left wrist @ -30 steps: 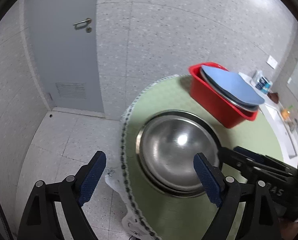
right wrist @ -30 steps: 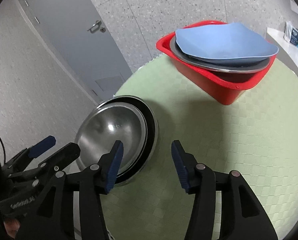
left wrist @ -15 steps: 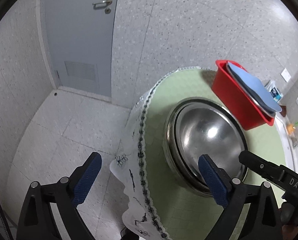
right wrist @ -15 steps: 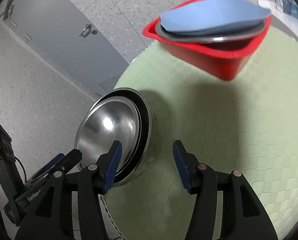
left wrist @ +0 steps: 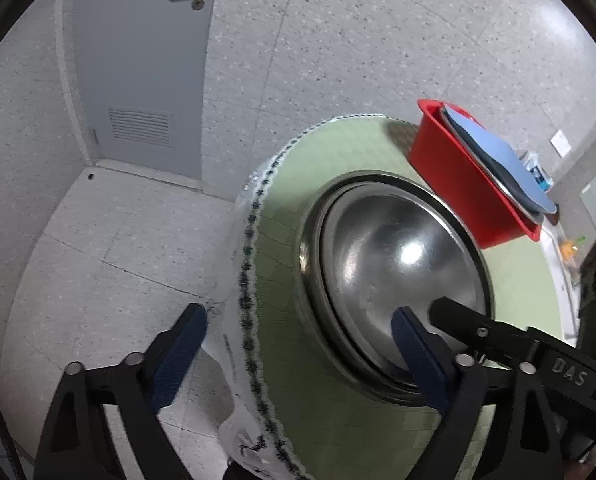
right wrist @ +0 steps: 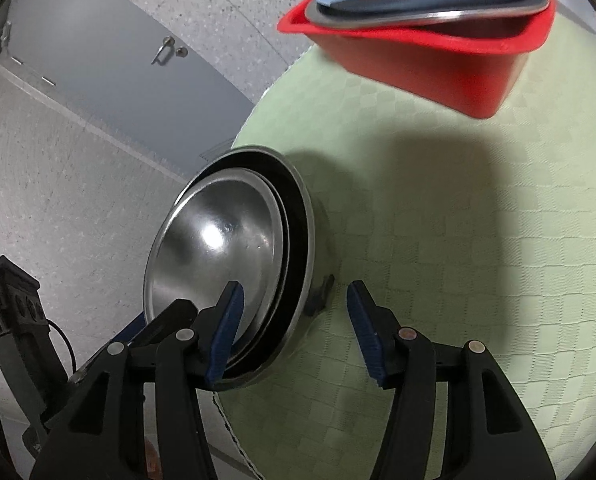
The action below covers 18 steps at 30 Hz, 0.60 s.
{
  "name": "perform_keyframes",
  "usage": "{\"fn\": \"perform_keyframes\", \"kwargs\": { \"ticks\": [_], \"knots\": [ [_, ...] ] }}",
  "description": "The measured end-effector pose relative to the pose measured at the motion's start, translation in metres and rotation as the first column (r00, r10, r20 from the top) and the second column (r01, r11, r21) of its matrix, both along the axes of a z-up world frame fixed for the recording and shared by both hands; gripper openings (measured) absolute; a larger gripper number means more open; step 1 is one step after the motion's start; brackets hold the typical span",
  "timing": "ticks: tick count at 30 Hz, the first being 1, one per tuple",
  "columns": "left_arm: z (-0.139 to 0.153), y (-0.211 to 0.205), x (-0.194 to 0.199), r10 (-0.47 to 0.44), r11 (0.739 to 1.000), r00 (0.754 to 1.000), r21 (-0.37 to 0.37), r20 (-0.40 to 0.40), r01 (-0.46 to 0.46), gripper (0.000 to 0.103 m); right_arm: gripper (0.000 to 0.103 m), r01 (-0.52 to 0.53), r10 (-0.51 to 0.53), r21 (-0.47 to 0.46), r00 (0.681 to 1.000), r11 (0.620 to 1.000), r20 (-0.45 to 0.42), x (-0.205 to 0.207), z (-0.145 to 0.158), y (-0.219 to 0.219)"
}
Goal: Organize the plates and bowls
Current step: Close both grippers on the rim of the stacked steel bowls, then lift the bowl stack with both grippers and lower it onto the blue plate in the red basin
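Nested steel bowls [left wrist: 393, 264] at the green tabletop [right wrist: 477, 240] edge, near the red basin [right wrist: 429, 56]. Left tongs [left wrist: 298, 340] open, just closing, straddling bowls' near rim. Right tongs [right wrist: 294, 320] open, just widening, straddling bowls' side rim.

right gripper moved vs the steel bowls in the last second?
Yes. The right gripper has closed in on the steel bowls; its left finger is now over the inner bowl and its jaws straddle the rim, open.

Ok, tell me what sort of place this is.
Probably a tiled utility or dining room indoors: a grey door with a vent, speckled wall tiles, and a round table under a green cloth holding steel bowls.
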<state>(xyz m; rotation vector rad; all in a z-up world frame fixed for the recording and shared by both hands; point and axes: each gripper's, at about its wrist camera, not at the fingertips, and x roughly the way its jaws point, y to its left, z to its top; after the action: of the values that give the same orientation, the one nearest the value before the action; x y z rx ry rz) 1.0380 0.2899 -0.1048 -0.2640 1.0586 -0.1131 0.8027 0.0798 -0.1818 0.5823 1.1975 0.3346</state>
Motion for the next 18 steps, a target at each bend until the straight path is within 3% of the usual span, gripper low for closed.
{"fn": "perform_keyframes", "kwargs": {
  "ticks": [5, 7, 18],
  "knots": [
    [-0.002, 0.004, 0.007, -0.047, 0.998, 0.999, -0.046, -0.002, 0.047, 0.059, 0.056, -0.004, 0.005, 0.026, 1.0, 1.0, -0.023, 0.003, -0.009, 0.002],
    [-0.001, 0.0, 0.008, -0.075, 0.996, 0.997, -0.038, 0.006, 0.075, 0.045, 0.047, -0.018, 0.019, 0.042, 1.0, 0.999, -0.02, 0.004, -0.01, 0.003],
    [0.011, -0.008, 0.003, -0.089, 0.996, 0.995, -0.019, 0.048, 0.09, 0.041, 0.047, -0.031, 0.032, -0.005, 0.999, 0.999, 0.028, -0.002, 0.004, -0.001]
  ]
}}
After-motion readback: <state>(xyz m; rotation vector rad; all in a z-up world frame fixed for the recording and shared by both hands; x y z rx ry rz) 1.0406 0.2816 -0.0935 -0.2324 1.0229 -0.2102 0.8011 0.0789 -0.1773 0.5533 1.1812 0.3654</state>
